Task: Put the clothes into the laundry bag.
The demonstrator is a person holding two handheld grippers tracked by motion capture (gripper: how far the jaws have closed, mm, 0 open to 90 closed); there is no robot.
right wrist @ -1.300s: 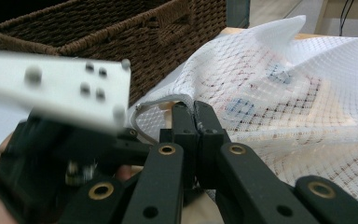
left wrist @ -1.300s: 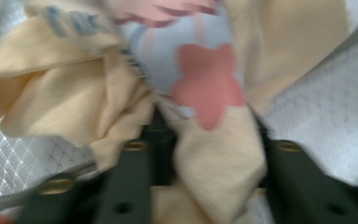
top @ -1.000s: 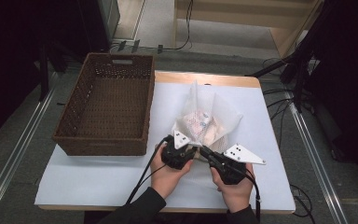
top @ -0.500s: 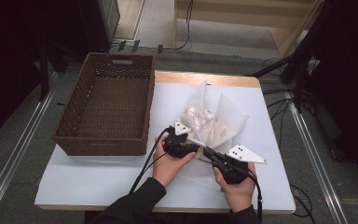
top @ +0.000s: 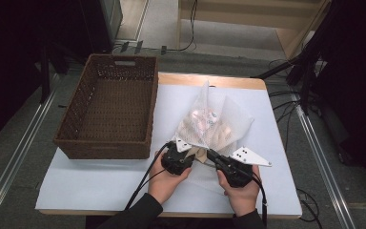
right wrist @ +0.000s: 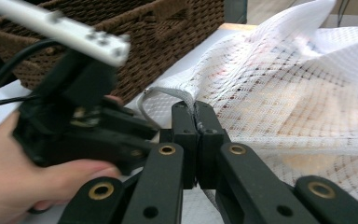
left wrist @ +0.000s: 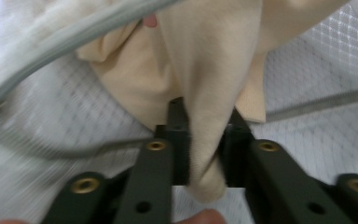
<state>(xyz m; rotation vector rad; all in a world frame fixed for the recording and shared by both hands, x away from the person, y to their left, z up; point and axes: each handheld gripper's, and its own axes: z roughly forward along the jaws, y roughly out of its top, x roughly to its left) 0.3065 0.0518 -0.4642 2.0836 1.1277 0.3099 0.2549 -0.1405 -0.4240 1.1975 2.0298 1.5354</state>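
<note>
Table with a basket and a bag on it.
I see a white sheet (top: 100, 179) covering the table (top: 228, 81); on it the empty basket (top: 109, 112) sits left, the mesh bag (top: 214, 121) just right of it.

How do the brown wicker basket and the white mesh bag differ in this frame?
The brown wicker basket is rigid, rectangular and shows nothing inside; the white mesh bag is soft, crumpled and holds pale cloth. The basket stands untouched at the table's left; the bag lies to its right, its edge pinched by the right tool, while the left tool grips cream fabric at its mouth. Both rest on the white tabletop.
</note>
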